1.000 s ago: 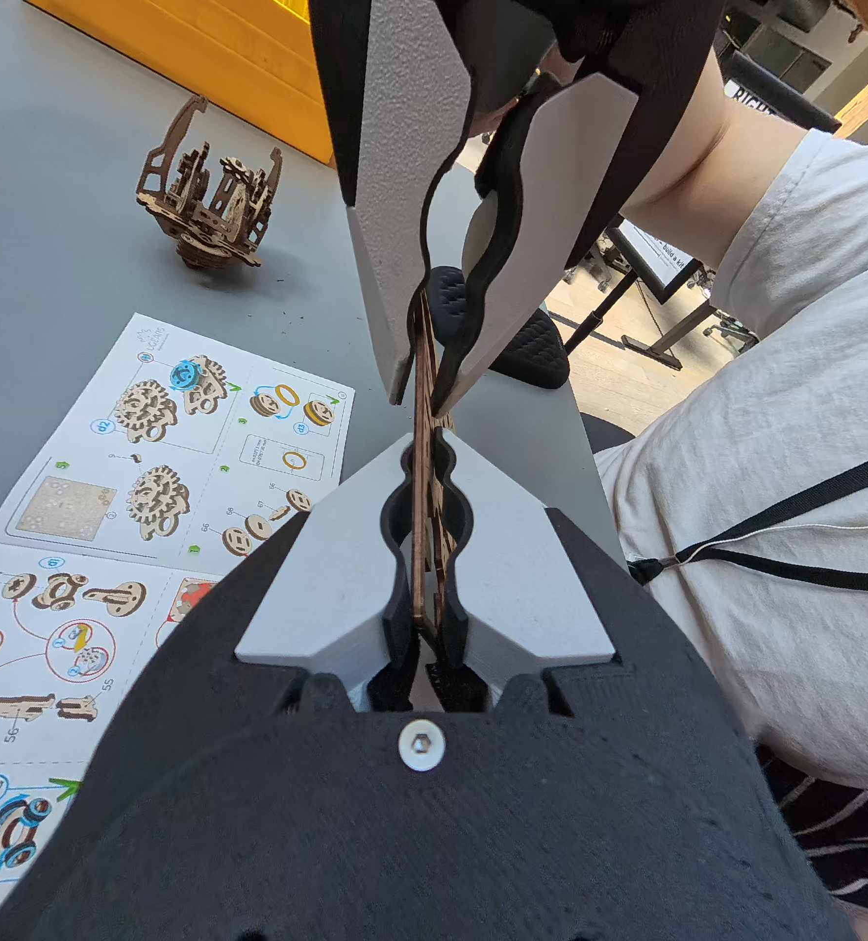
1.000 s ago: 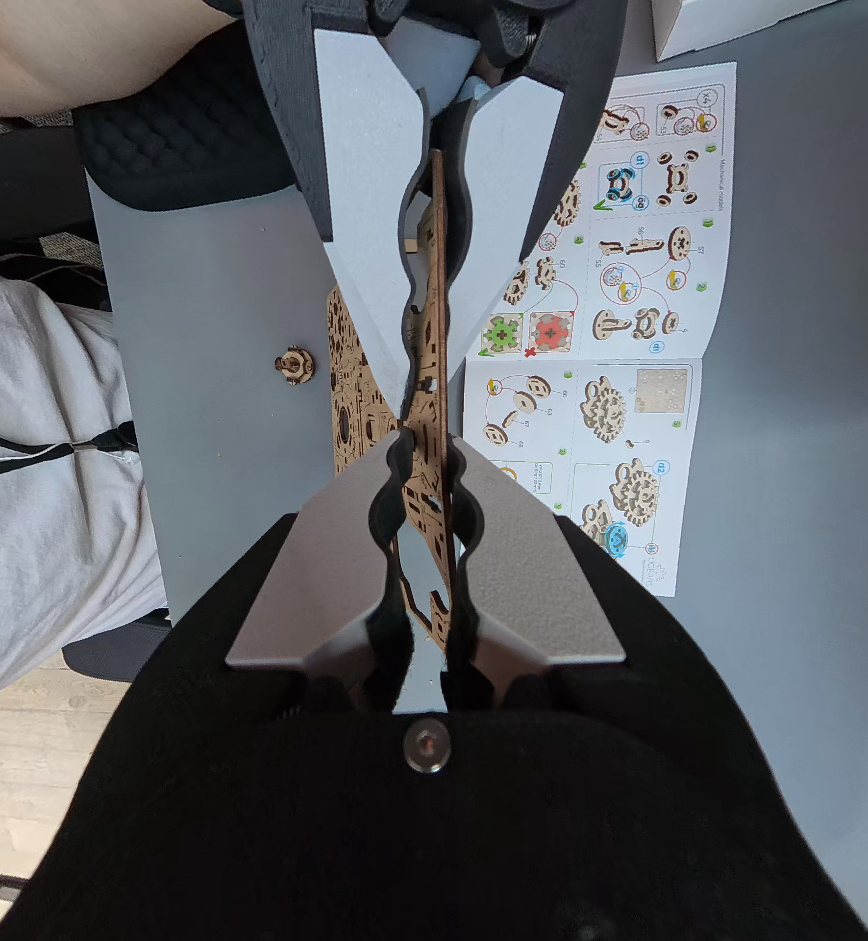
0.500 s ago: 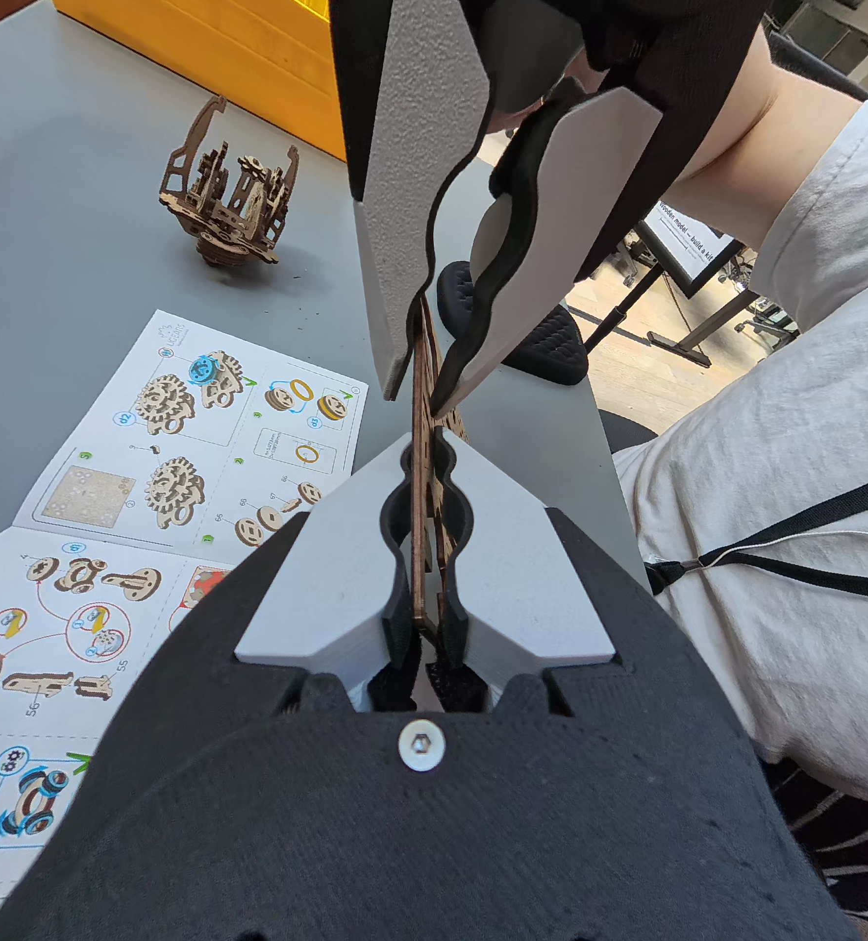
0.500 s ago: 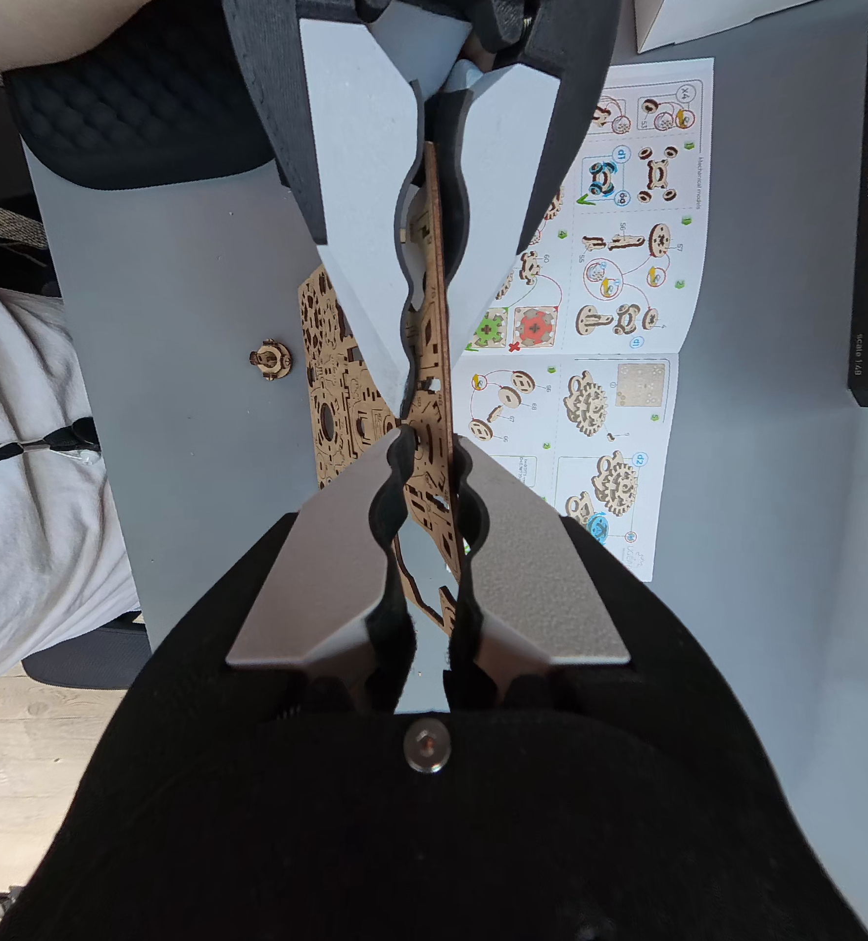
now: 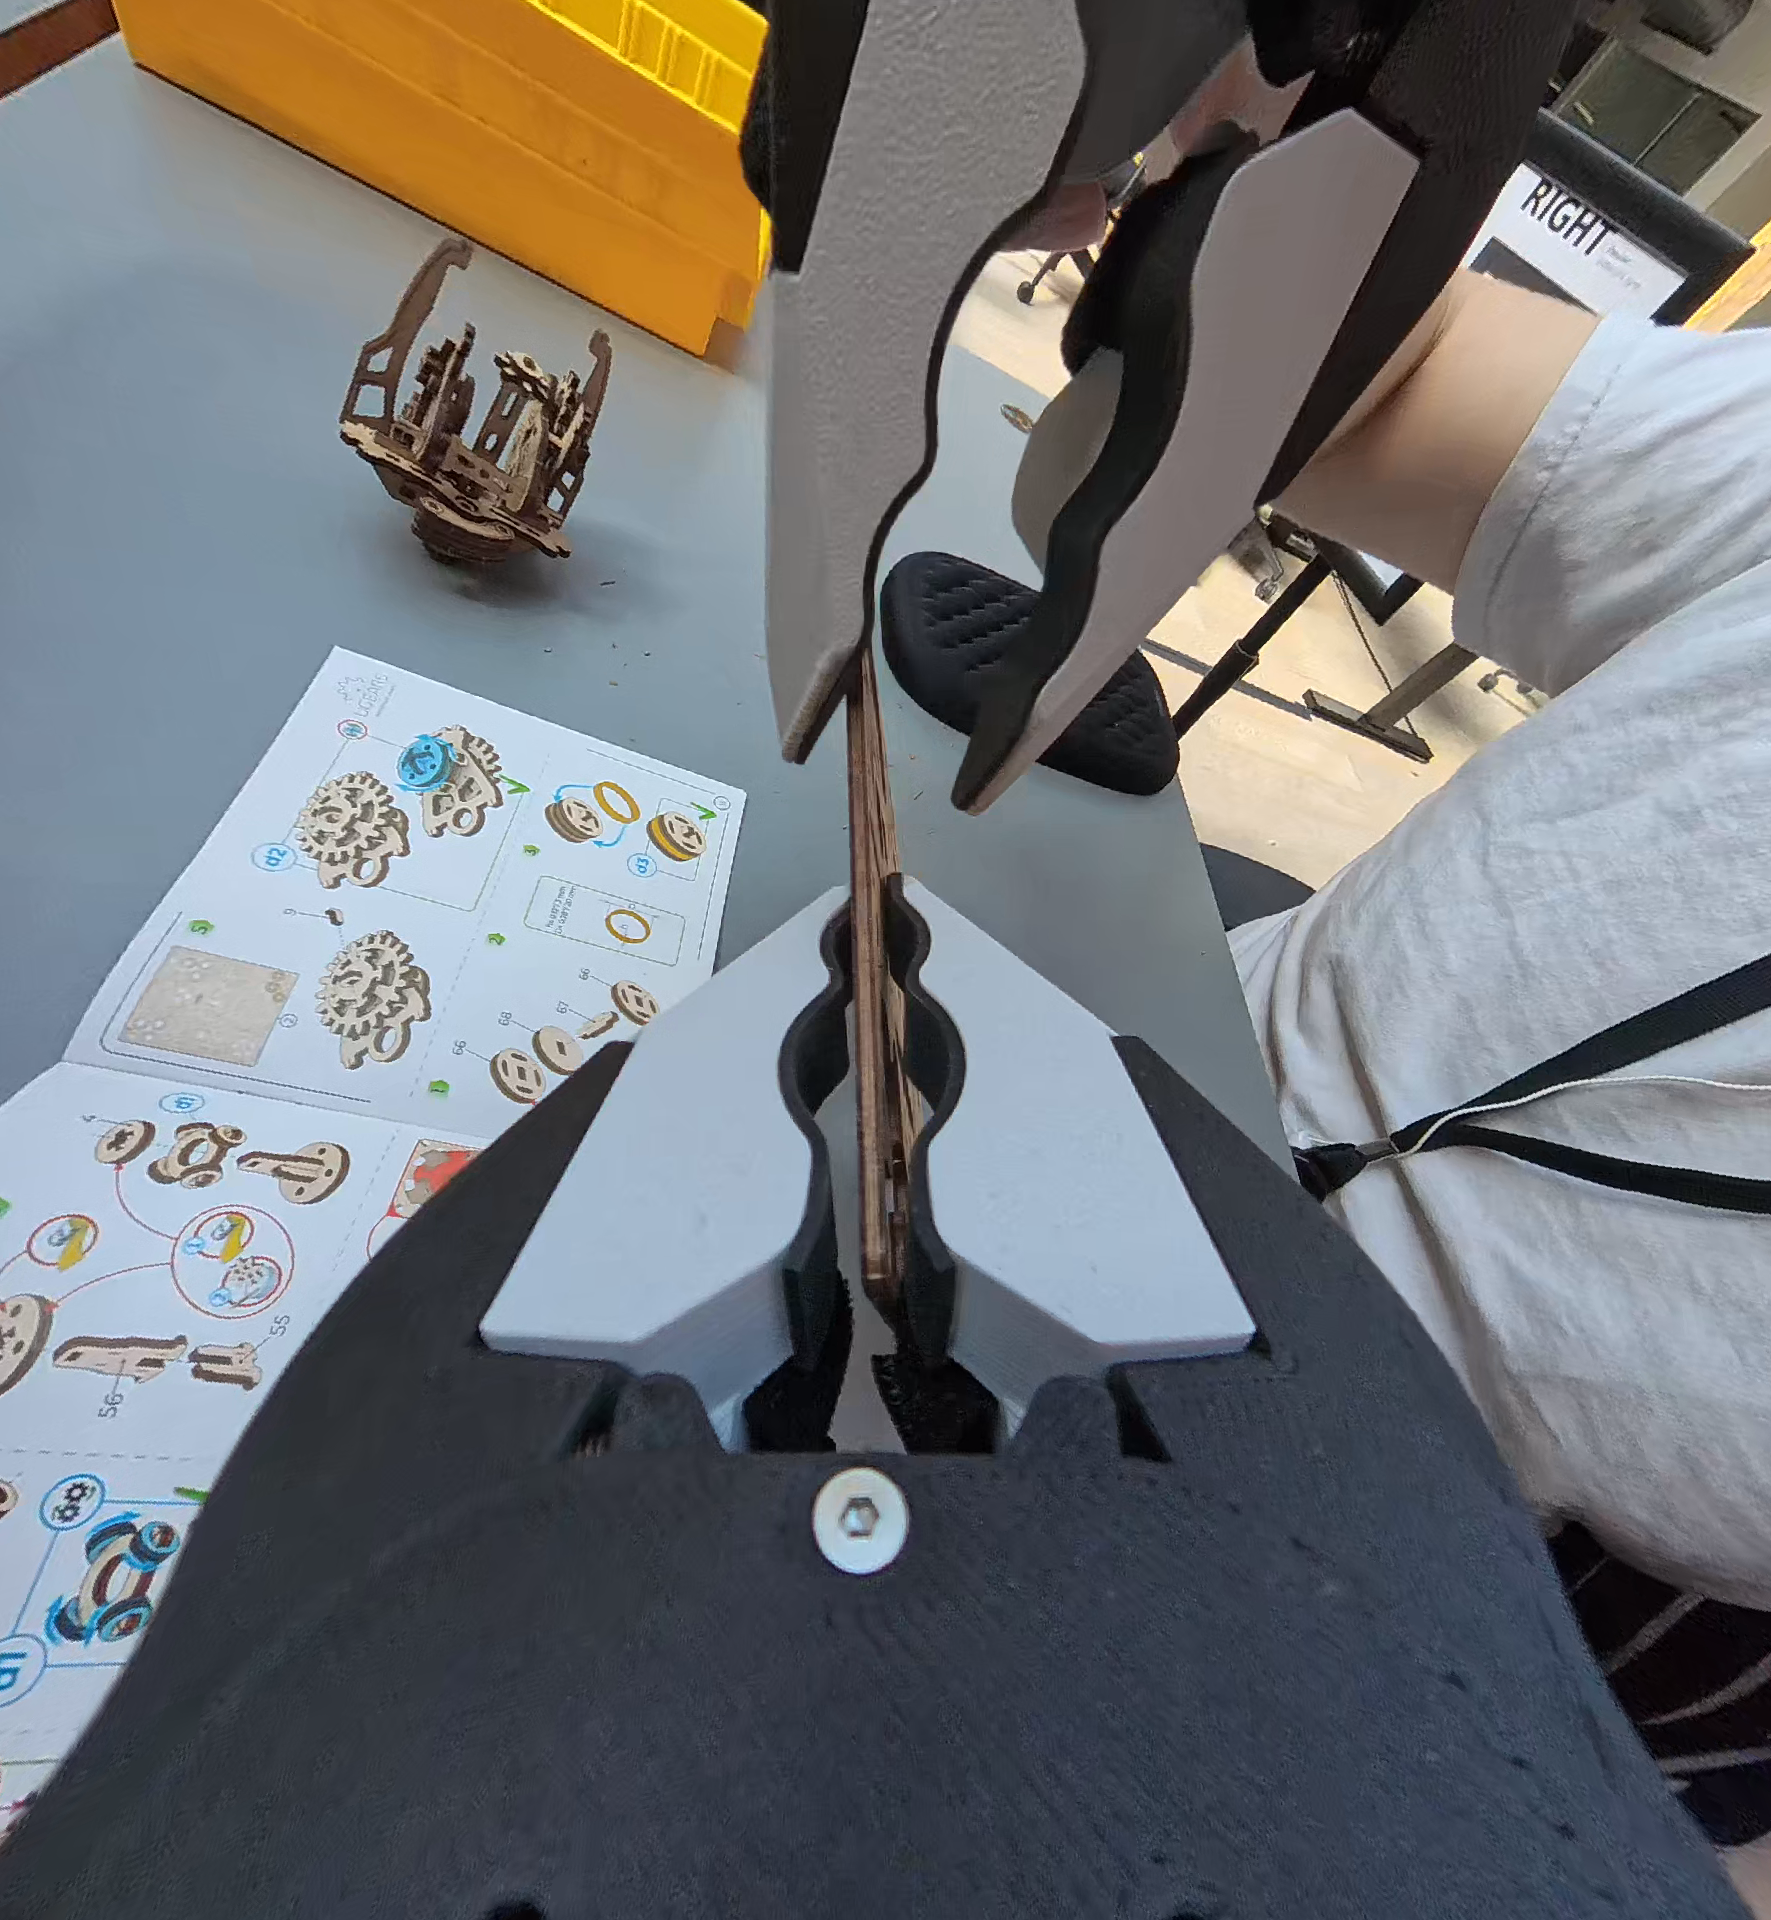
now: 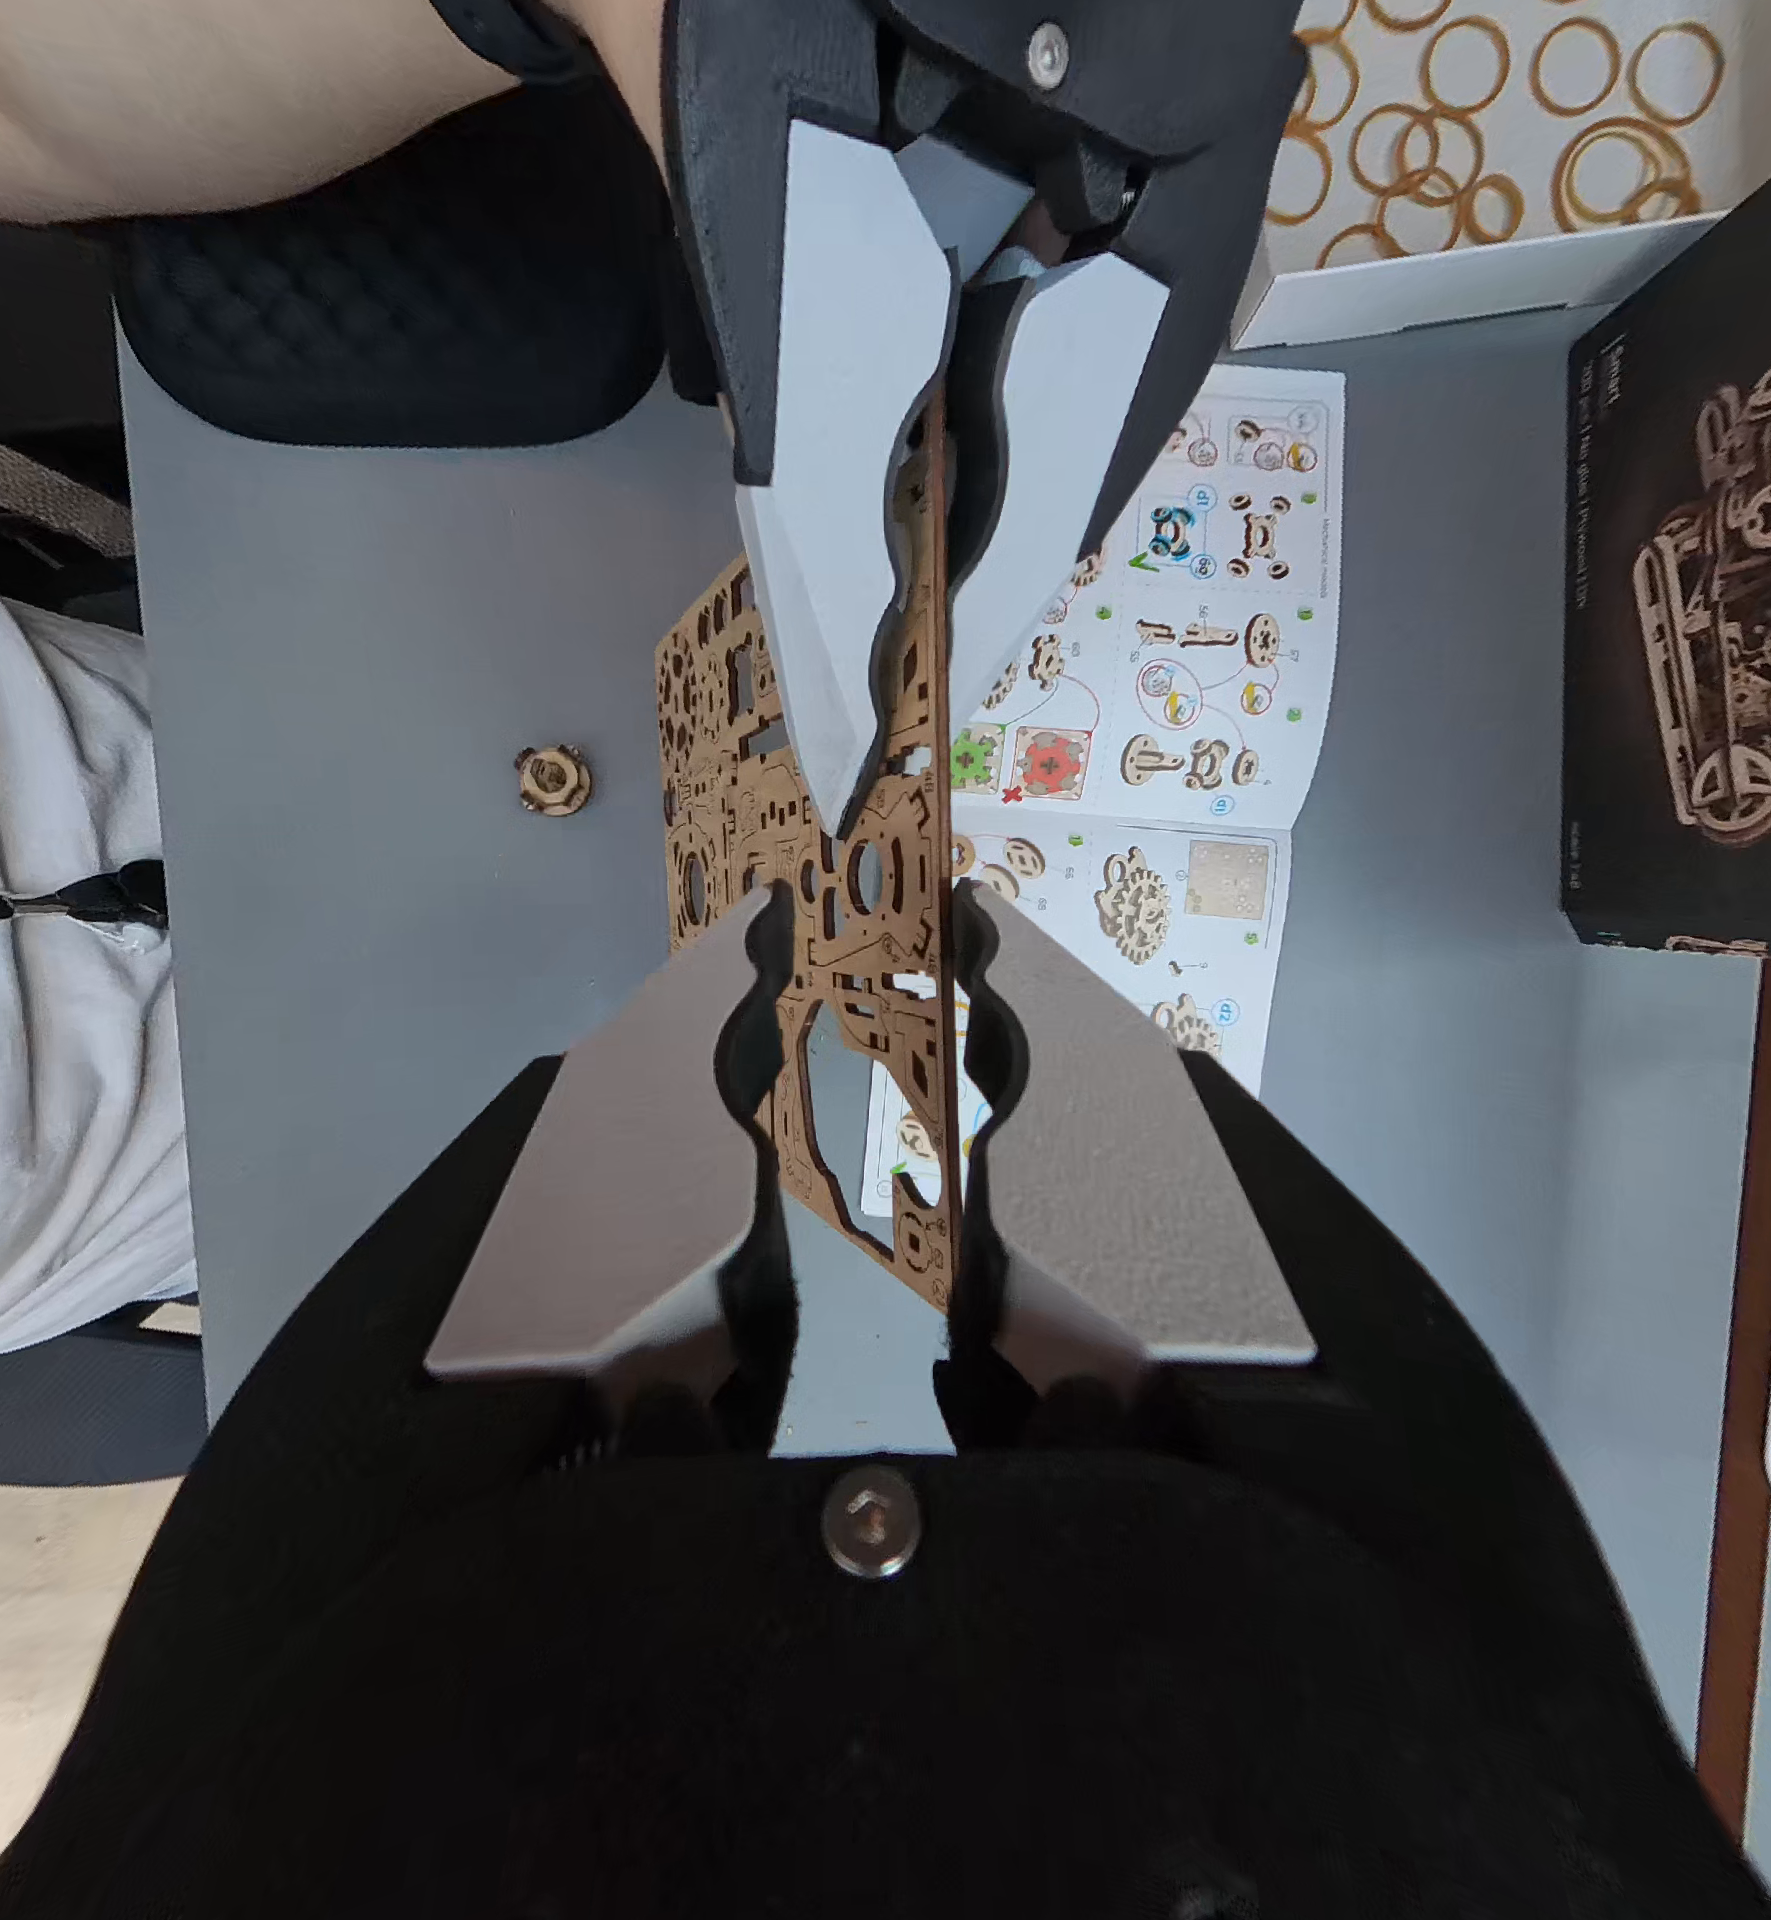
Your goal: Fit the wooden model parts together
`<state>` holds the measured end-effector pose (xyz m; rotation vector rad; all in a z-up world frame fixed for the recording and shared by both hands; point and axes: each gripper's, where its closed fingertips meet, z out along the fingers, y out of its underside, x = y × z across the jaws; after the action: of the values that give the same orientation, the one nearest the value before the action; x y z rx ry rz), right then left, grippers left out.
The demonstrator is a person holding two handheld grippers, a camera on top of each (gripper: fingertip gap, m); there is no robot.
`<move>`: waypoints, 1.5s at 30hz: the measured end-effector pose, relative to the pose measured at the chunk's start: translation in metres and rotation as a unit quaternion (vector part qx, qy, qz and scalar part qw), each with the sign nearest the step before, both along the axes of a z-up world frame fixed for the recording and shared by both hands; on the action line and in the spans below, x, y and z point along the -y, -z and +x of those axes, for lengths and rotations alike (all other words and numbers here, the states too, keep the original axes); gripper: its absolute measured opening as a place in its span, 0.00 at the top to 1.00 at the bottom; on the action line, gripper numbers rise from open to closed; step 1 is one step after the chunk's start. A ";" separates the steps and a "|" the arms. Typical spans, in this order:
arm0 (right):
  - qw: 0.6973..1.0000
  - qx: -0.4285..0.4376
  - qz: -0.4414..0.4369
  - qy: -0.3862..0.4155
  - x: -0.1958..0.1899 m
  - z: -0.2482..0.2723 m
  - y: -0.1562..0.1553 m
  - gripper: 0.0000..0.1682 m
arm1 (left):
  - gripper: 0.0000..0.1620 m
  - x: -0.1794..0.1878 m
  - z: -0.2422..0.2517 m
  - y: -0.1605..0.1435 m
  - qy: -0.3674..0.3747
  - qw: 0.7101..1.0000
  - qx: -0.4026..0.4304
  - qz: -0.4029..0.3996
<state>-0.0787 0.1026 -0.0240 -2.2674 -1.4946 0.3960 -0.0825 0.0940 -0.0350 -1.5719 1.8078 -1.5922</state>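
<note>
We see an instruction sheet [image 5: 361, 966], a half-built wooden model [image 5: 476, 436] far left and a loose wooden gear [image 6: 553, 779] on the grey table [image 5: 133, 540]. Left gripper [image 5: 876, 1049] clamps the wooden parts sheet [image 6: 860, 935] edge-on above the table. Right gripper [image 6: 865, 1091] faces it tip to tip, jaws spread apart, sheet against one finger only.

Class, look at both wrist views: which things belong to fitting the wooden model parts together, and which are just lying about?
In the job:
- wooden parts sheet, held on edge by the left gripper; right gripper open around it
- part-built wooden model
- small wooden wheel piece
- instruction sheet

Lying about:
- yellow crate
- dark kit box
- rubber bands in a white box
- black armrest pad
</note>
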 end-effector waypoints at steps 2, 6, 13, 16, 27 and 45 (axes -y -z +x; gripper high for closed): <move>0.998 -0.048 0.028 0.003 -0.002 -0.006 -0.017 0.80 | 1.00 -0.007 -0.004 -0.004 -0.009 1.000 0.009 -0.013; 0.967 -0.190 0.169 0.019 -0.008 -0.010 -0.085 0.77 | 1.00 -0.025 -0.016 -0.014 -0.043 0.998 0.028 -0.027; 0.893 -0.347 0.268 0.101 0.009 0.038 -0.101 0.83 | 1.00 -0.073 -0.087 -0.074 -0.179 0.974 0.105 -0.087; 0.925 -0.323 0.158 0.122 0.007 0.034 -0.027 0.83 | 1.00 -0.088 -0.150 -0.090 -0.255 0.955 0.109 -0.103; 0.950 -0.312 -0.030 0.006 0.015 -0.085 0.050 0.83 | 1.00 -0.086 -0.321 -0.038 -0.336 0.925 -0.097 -0.147; 0.815 -0.450 -0.357 0.075 -0.032 -0.330 0.053 1.00 | 0.83 -0.098 -0.390 -0.011 -0.290 0.946 -0.108 -0.091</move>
<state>-0.4091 0.1345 -0.0772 -2.0640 -0.6874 1.9132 -0.4728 0.1915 -0.0244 -2.1761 1.1297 -1.3618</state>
